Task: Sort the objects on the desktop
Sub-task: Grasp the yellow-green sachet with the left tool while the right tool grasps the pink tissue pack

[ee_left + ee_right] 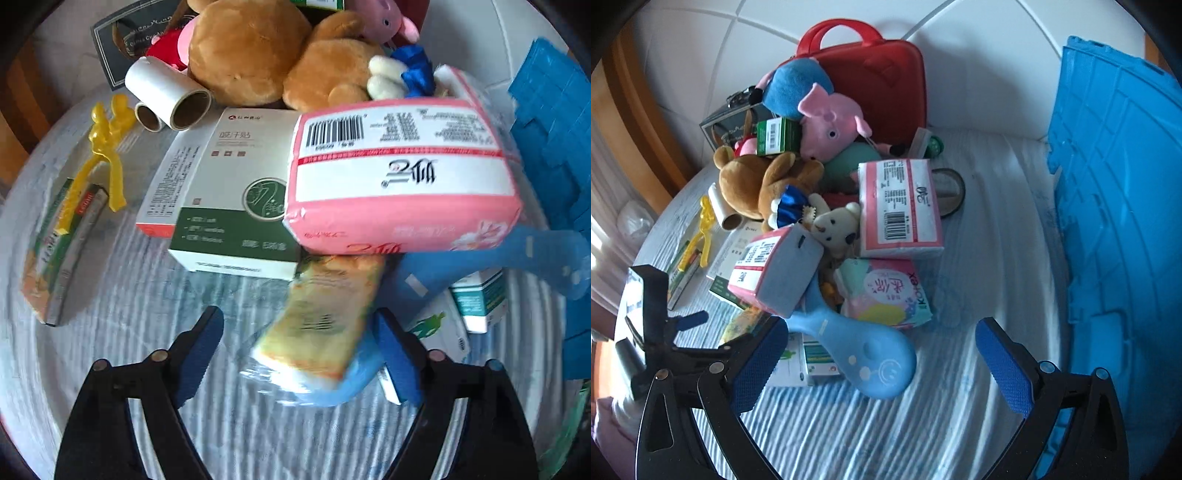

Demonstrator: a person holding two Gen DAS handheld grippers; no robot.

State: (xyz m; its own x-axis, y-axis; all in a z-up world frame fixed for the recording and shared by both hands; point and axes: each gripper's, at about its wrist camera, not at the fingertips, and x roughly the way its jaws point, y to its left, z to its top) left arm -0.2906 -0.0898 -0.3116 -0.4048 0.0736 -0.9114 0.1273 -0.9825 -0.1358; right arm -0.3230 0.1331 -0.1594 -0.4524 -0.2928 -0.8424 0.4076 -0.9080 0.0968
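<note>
A heap of objects lies on the striped cloth. In the left wrist view my left gripper (299,350) is open around a yellow tissue packet (321,325), which lies blurred between the fingers and touches the right pad. Above it sit a pink tissue pack (402,177) and a green-and-white box (229,206). In the right wrist view my right gripper (882,362) is open and empty, just in front of a blue plastic scoop (864,350). The left gripper (665,332) shows at the left there.
A blue crate (1123,206) stands at the right. A red case (875,77), plush toys (831,122), a brown bear (251,48), paper rolls (170,96), a yellow clip toy (107,147) and small boxes (55,251) crowd the left and back.
</note>
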